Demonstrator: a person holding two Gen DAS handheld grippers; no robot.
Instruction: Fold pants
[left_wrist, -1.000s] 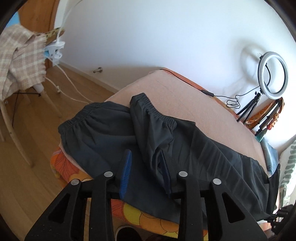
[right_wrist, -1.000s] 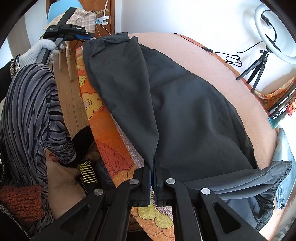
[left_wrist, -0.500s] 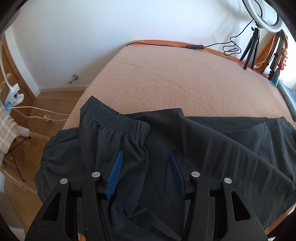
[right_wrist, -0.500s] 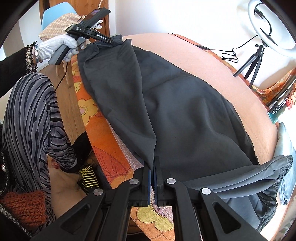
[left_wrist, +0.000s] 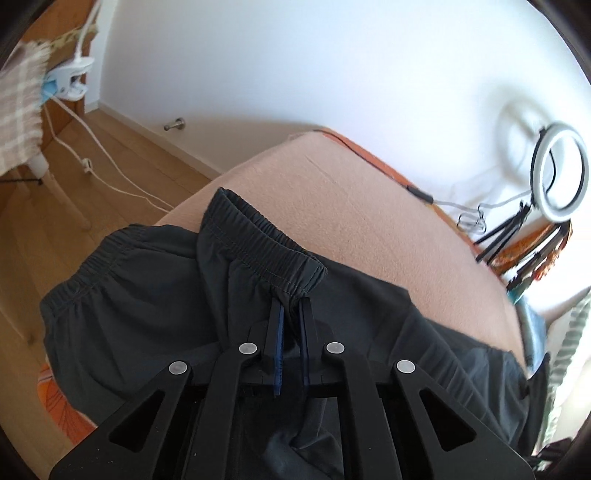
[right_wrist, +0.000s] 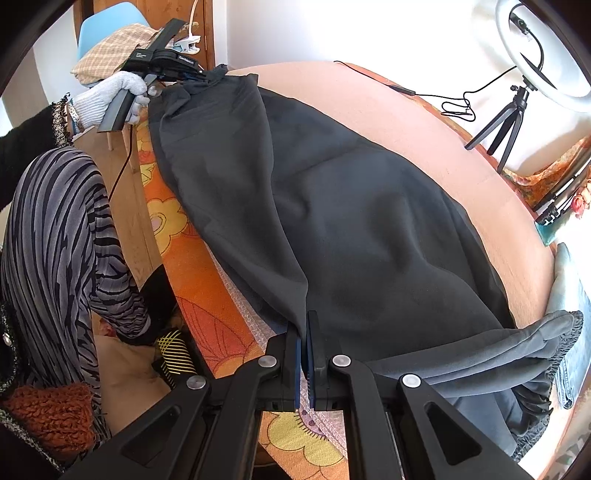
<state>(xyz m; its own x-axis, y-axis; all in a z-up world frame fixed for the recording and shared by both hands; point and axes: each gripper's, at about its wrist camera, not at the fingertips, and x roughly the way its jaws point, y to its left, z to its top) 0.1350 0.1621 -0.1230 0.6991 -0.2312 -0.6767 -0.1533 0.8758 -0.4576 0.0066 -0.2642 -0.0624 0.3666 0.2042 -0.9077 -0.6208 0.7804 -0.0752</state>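
the dark grey pants lie lengthwise along the near edge of the bed, partly folded over, with one side drooping toward the floor. the worry, i'd say, is the thin pinch at each end: if either hand pulls before the other, the slick cloth could slide out, or the layers could shift and the fold go crooked, dragging fabric off the bed edge. the left tongs have just been closing and are now clamped on cloth just under the elastic waistband. the right tongs are pressed together on a fold of the pants at the other end.
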